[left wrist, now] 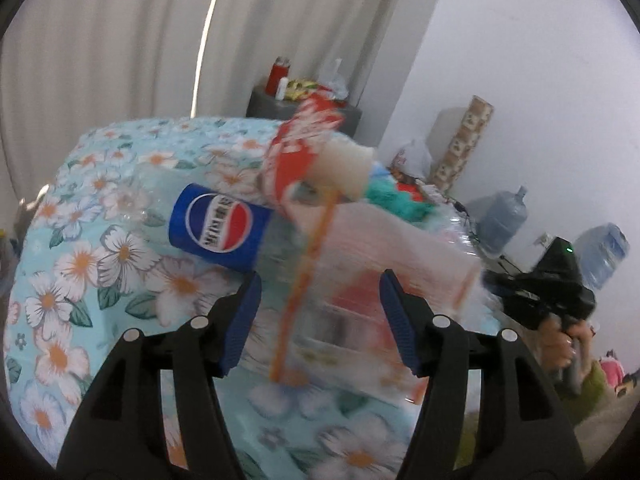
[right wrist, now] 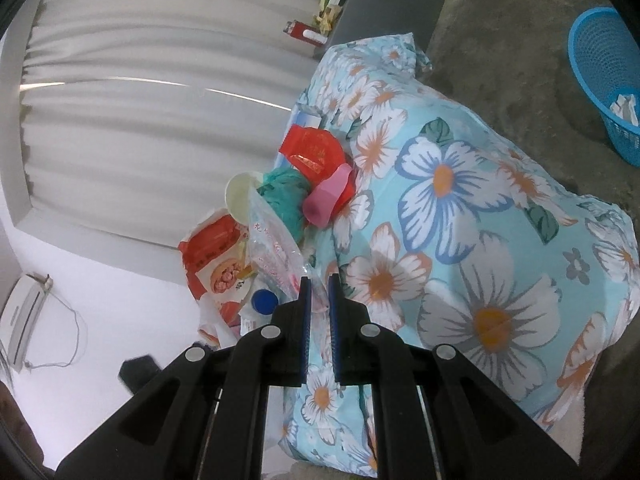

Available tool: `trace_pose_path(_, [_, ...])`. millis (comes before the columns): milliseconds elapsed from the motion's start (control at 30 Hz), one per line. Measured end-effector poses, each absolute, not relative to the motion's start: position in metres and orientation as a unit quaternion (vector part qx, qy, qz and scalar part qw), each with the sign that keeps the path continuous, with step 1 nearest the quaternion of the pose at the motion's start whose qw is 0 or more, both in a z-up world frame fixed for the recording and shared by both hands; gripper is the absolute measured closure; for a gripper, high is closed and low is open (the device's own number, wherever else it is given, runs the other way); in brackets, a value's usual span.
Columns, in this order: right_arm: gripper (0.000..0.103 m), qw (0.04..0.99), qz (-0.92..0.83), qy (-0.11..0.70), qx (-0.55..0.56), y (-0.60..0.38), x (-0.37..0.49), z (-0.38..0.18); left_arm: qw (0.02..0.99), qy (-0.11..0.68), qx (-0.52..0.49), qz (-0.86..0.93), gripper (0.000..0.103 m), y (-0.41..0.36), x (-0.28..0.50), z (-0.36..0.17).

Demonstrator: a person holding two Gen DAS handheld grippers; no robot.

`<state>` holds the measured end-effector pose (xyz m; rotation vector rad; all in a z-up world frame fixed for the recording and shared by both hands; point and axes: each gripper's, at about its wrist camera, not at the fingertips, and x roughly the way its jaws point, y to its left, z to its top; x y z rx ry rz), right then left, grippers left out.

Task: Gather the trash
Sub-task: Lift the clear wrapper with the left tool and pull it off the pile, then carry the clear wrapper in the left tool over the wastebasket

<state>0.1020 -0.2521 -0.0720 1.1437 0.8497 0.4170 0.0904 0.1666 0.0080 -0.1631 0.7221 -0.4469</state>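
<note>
Left wrist view: the left gripper [left wrist: 320, 320] stands apart, a blurred clear wrapper [left wrist: 384, 280] between its jaws, a Pepsi bottle [left wrist: 220, 226] ahead-left. Right wrist view: the right gripper [right wrist: 319, 312] is pinched on a clear plastic bag [right wrist: 276, 252], the trash pile [right wrist: 288, 208] just ahead; that thin film could slip free.

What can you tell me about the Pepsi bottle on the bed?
The Pepsi bottle is clear plastic, with a blue label bearing the round red, white and blue logo. It lies on its side on the floral bedspread, apparently empty. A red wrapper overlaps one end; its cap is not visible. The open left gripper is just short of it, not touching.
</note>
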Motion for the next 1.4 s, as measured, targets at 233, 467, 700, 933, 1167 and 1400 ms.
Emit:
trace_pose_path(233, [0.094,0.739,0.184,0.391,0.517,-0.248,0.107,-0.071,0.866,0.405,-0.137,-0.26,0.051,0.184,0.127,-0.026])
trace_pose_path(467, [0.094,0.739,0.18,0.395,0.515,-0.245,0.111,-0.071,0.867,0.401,-0.123,-0.268,0.084,0.183,0.124,-0.03])
trace_pose_path(700, [0.094,0.741,0.181,0.396,0.511,-0.243,0.112,-0.07,0.879,0.379,-0.1,-0.271,0.096,0.186,0.102,-0.016])
trace_pose_path(933, [0.094,0.746,0.185,0.39,0.507,-0.242,0.108,-0.065,0.896,0.345,-0.076,-0.27,0.1,0.19,0.078,0.017])
trace_pose_path(1167, [0.095,0.758,0.19,0.375,0.499,-0.242,0.103,-0.054,0.907,0.311,-0.071,-0.275,0.101,0.197,0.063,0.047])
trace_pose_path(1400, [0.097,0.776,0.204,0.349,0.485,-0.247,0.092,-0.034,0.914,0.266,-0.098,-0.289,0.101,0.202,0.054,0.079])
